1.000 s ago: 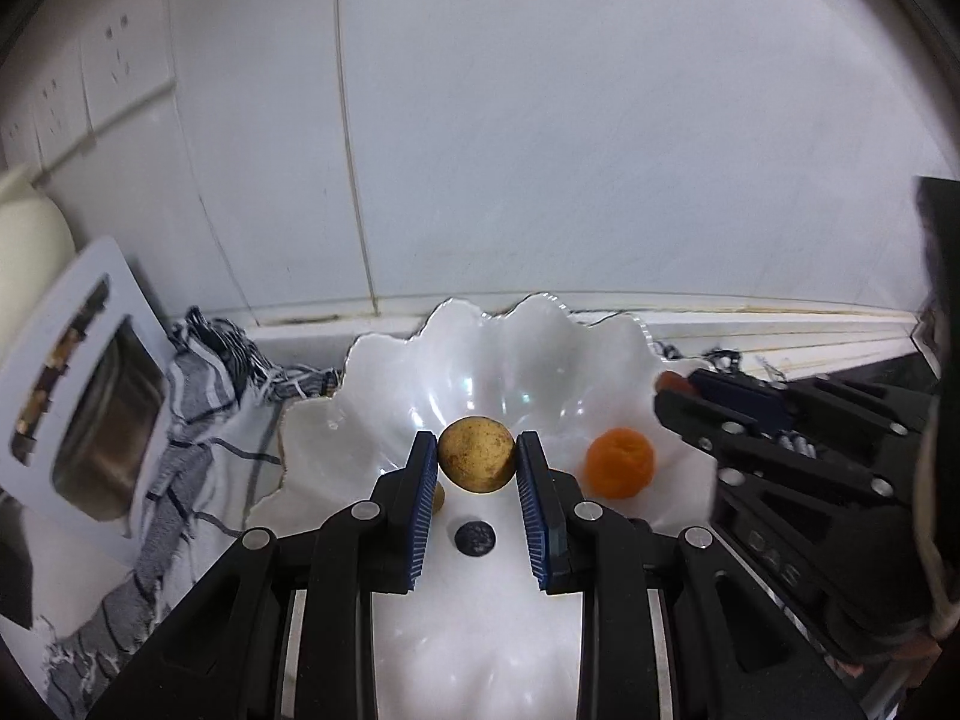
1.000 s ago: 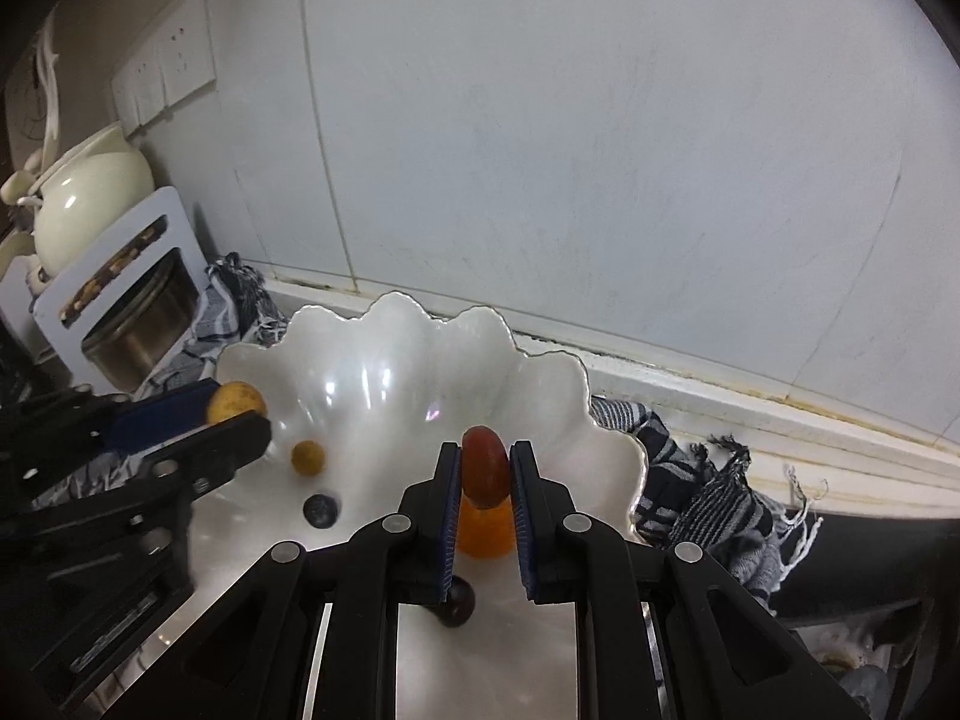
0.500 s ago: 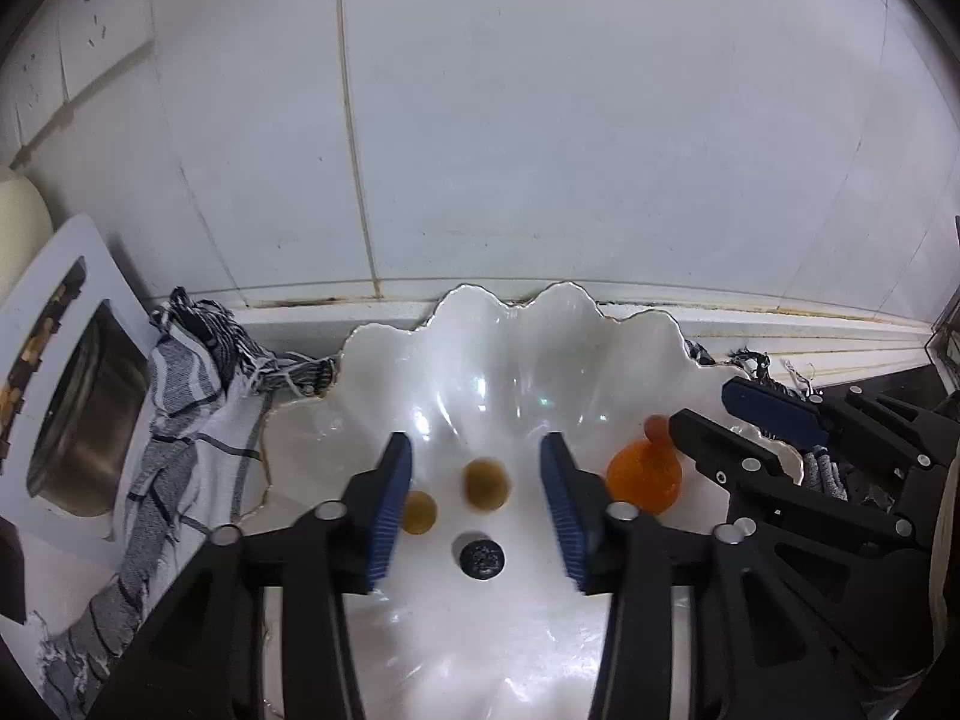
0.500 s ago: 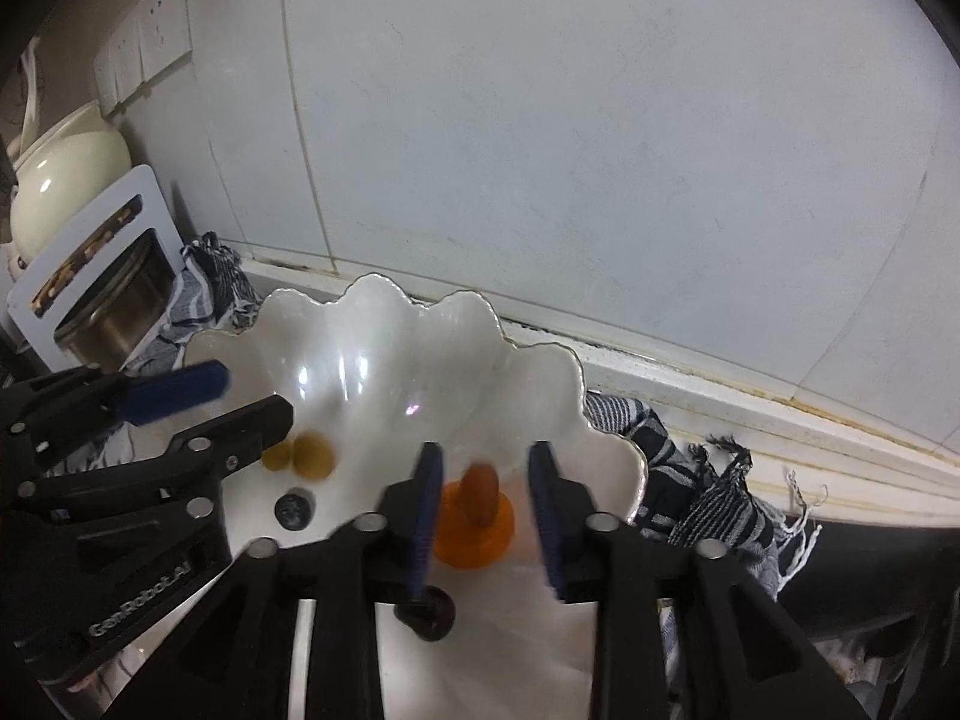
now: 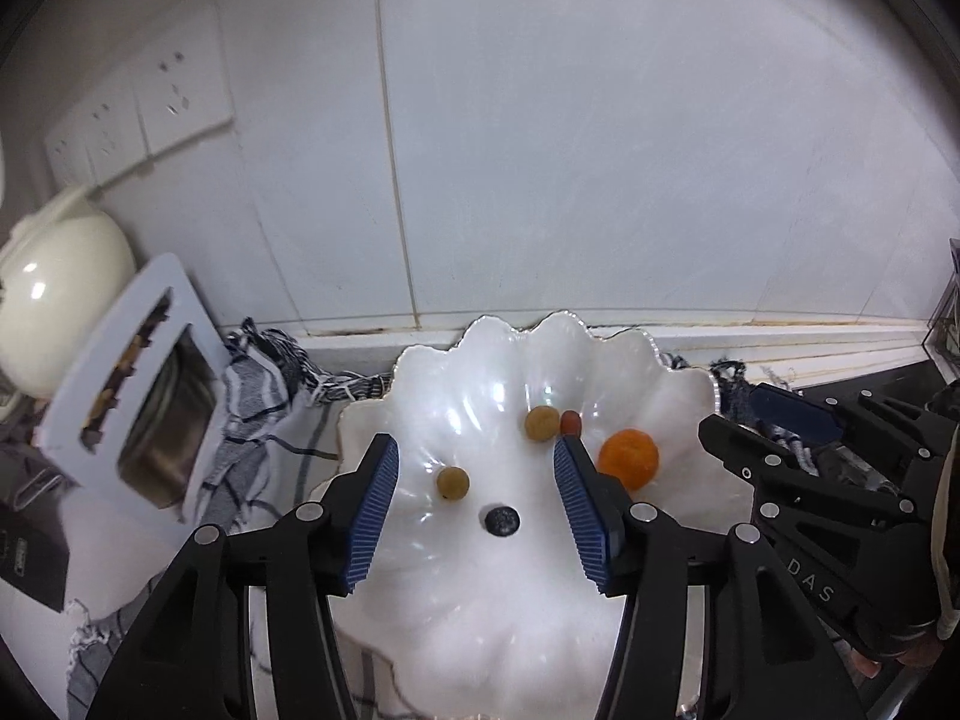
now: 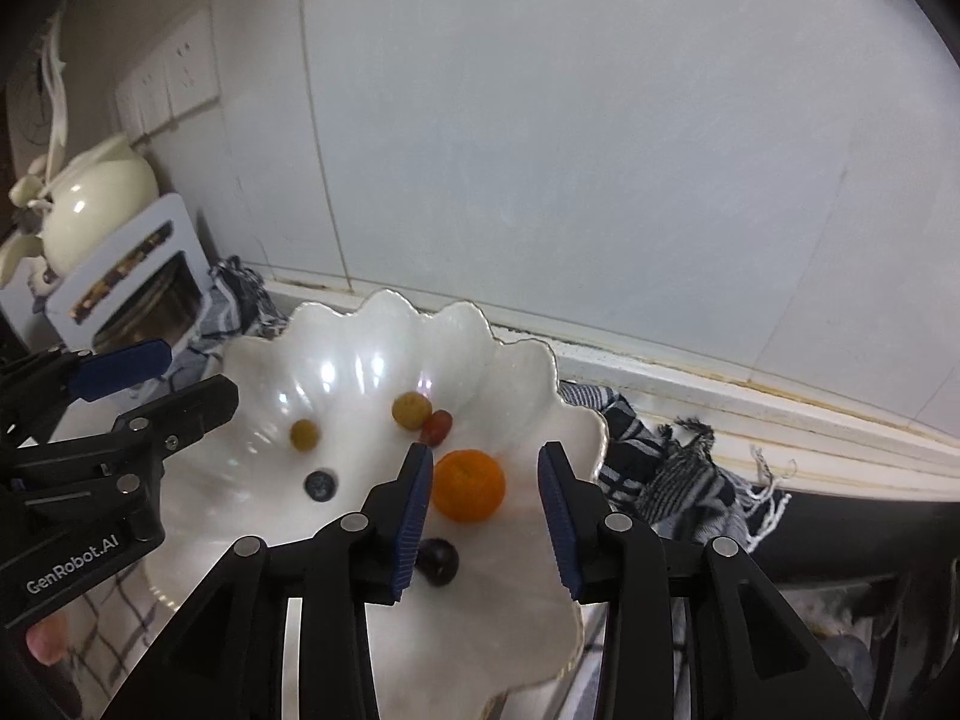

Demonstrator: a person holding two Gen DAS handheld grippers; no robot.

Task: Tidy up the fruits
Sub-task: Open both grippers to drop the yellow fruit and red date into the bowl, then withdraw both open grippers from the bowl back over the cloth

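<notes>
A: Both jaws have just been opening; the left hand-held gripper (image 5: 474, 501) and the right hand-held gripper (image 6: 485, 501) gape empty over the bowl (image 6: 540, 372).

B: A dark grape (image 6: 437, 561) near the bowl's front rim shows in the right view only; the orange (image 6: 469, 485), blueberry (image 5: 502, 521) and yellow fruits (image 5: 542, 423) lie farther in.

White scalloped bowl (image 6: 540, 396), lower centre of frame, holds loose fruit: orange mandarin (image 6: 468, 485) centre-right; two yellowish round fruits (image 6: 411, 409) (image 6: 304, 434); small red one (image 6: 436, 426), possibly a grape tomato; blueberry (image 6: 320, 485); dark grape (image 6: 437, 561) nearest.
</notes>
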